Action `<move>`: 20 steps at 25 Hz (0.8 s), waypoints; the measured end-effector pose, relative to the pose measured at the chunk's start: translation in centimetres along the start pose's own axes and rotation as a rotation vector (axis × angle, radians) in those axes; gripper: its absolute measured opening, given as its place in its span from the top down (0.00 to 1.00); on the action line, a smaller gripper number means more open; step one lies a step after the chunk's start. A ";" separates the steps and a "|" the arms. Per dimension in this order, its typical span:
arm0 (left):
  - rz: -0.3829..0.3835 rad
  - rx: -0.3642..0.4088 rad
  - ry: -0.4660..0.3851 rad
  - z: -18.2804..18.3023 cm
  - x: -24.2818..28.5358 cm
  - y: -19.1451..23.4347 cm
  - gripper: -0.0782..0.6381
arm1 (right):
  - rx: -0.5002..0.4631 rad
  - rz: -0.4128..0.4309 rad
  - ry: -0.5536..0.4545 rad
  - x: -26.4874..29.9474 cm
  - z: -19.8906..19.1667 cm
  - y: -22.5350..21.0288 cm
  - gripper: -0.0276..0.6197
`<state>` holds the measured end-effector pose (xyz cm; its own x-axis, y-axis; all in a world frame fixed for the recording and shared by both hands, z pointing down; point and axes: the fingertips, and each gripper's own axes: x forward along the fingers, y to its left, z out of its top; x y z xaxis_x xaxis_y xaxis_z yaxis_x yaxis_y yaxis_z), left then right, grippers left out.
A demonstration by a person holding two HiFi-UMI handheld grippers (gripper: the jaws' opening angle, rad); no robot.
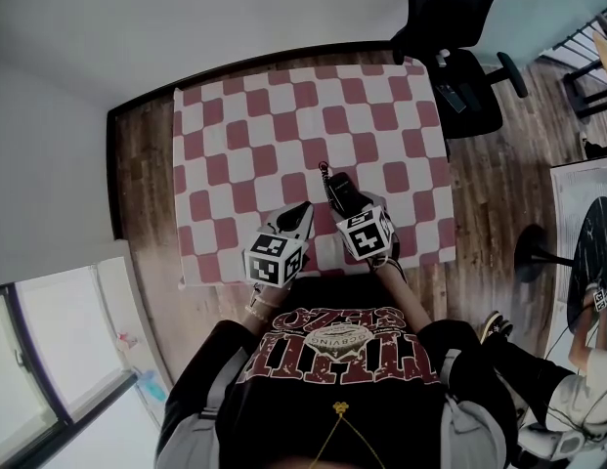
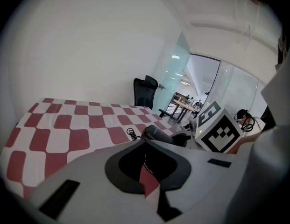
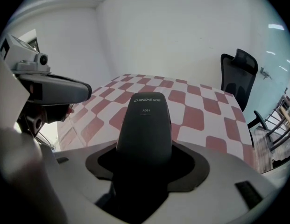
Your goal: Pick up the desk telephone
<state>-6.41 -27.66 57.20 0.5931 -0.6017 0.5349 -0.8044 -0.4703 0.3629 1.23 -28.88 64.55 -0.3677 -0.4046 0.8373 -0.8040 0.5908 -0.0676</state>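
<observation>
Where the handset is: the black handset (image 3: 145, 125) sits lengthwise between the jaws of the right gripper (image 1: 340, 195), over the near middle of the surface (image 1: 283, 115). Its rounded end points away from the person, toward the far edge.
Right gripper: clenched on the handset, with a jaw on each side of its dark body. White print shows on the handset's upper face.
Left gripper: the left gripper (image 1: 299, 215) has its jaws closed together with nothing between them. Only a thin strip of cloth shows through the gap in the left gripper view.
Spacing: the two grippers are just beside each other at the near edge of the surface. Their marker cubes are side by side and each tip angles toward the middle.
Cord: a coiled black cord (image 2: 131, 133) runs from the handset's far end. Its curl is seen against the cloth just beyond the handset.
Contact with surface: I cannot tell whether the handset touches the cloth or hangs just above it.
Cloth: a red and white checked cloth (image 1: 235, 164) covers the whole surface.
Chair: a black chair (image 1: 459, 76) stands off the far right corner, on the wooden floor (image 1: 479, 184).
Person: the person stands at the near edge in a black shirt (image 1: 332, 360) with red print.
</observation>
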 end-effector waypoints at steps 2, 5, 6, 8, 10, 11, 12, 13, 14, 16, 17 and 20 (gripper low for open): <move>0.000 -0.008 0.000 -0.2 0.1 0.1 0.88 | 0.001 0.007 -0.001 -0.3 0.2 0.2 0.51; -0.003 -0.012 0.004 -0.3 0.3 0.1 0.88 | -0.001 0.015 -0.001 -0.8 0.6 0.5 0.51; -0.004 -0.008 0.007 -0.3 0.3 0.1 0.88 | -0.002 0.016 -0.002 -0.9 0.7 0.6 0.51; -0.005 -0.003 0.012 -0.3 0.2 0.0 0.88 | 0.002 0.023 -0.004 -1.2 0.8 0.8 0.51; -0.004 -0.003 0.015 -0.4 0.2 0.1 0.88 | 0.005 0.032 -0.009 -1.5 1.0 1.0 0.51; -0.003 -0.005 0.015 -0.5 0.2 0.2 0.88 | 0.006 0.036 -0.010 -1.7 1.2 1.1 0.51; -0.002 -0.008 0.015 -0.6 0.3 0.2 0.88 | 0.005 0.039 -0.011 -1.9 1.3 1.2 0.51; -0.002 -0.011 0.016 -0.7 0.3 0.3 0.88 | 0.005 0.043 -0.011 -2.1 1.4 1.3 0.51; -0.002 -0.012 0.018 -0.7 0.3 0.3 0.88 | 0.004 0.047 -0.011 -2.3 1.6 1.4 0.51; -0.004 -0.010 0.021 -0.8 0.4 0.3 0.88 | 0.001 0.054 -0.013 -2.7 1.9 1.7 0.51; -0.006 -0.011 0.022 -0.9 0.4 0.3 0.88 | 0.000 0.056 -0.016 -2.9 2.1 1.9 0.51; -0.009 -0.009 0.029 -1.0 0.6 0.2 0.88 | 0.009 0.066 -0.031 -3.5 2.6 2.3 0.51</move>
<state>-6.28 -27.49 58.35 0.5993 -0.5787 0.5531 -0.7993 -0.4697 0.3747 -0.58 -27.95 60.06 -0.4344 -0.3859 0.8138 -0.7813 0.6111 -0.1272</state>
